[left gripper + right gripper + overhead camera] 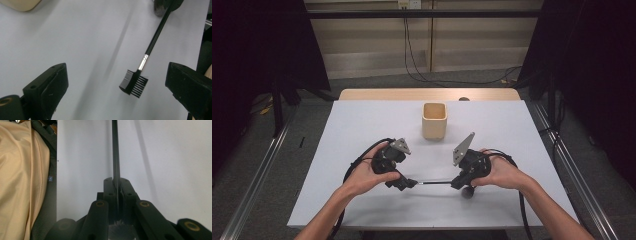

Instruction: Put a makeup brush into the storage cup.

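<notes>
A slim black brush (pixel 434 182) with a silver ferrule lies level just above the white table (pixel 362 125), between the two grippers. My right gripper (pixel 460 182) is shut on its handle; in the right gripper view the jaws (pixel 117 186) pinch the thin black shaft (pixel 115 150), with grey bristles (pixel 120 230) behind them. In the left gripper view the brush's comb head (pixel 133 83) hangs free between the wide-apart jaws of my left gripper (pixel 118 77), touching neither. My left gripper (pixel 404 183) stands open at that end of the brush.
A beige square cup (pixel 434 120) stands upright at the table's middle, beyond both grippers; its corner (pixel 20 3) shows at the left gripper view's top left. Yellow-beige cloth (pixel 22 182) hangs past the table's edge. Black cables trail from both grippers.
</notes>
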Motion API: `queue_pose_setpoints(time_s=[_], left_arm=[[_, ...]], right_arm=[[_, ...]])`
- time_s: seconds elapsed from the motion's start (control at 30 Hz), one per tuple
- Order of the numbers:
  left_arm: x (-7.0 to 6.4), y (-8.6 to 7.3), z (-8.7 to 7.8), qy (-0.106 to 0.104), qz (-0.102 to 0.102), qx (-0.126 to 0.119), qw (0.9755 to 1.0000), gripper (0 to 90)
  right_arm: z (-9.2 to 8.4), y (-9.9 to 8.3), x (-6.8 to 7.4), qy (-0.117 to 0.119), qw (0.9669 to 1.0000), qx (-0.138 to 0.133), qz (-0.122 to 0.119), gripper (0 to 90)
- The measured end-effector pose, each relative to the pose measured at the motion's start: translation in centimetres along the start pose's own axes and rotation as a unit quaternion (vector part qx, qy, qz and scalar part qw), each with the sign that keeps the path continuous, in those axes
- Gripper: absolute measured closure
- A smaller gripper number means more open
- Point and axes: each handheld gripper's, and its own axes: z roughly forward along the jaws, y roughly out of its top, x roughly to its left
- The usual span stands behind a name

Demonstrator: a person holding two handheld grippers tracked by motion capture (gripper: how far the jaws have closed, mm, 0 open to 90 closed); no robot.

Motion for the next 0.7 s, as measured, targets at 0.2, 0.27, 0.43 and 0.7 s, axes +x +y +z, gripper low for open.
queue_pose_setpoints(time_s=[0.2,0.27,0.43,0.7], left_arm=[[0.3,-0.9,-0.6,0.014,-0.019,-0.029,0.9993,4.0],[0.3,-1.2,-0.9,0.016,-0.021,-0.038,0.9989,4.0],[0.1,-2.3,-1.3,0.033,-0.016,-0.071,0.9968,4.0],[-0.2,-3.5,-1.8,0.061,-0.033,-0.097,0.9928,4.0]], right_arm=[[-0.8,-0.9,-0.1,-0.016,0.9995,-0.02,0.018,86.2],[-0.9,-1.1,0.0,-0.026,0.9991,-0.024,0.023,86.1],[-0.9,-1.6,0.2,-0.036,0.9984,-0.029,0.03,86.1],[-1.1,-2.6,0.2,-0.056,0.9952,-0.054,0.059,86.1]])
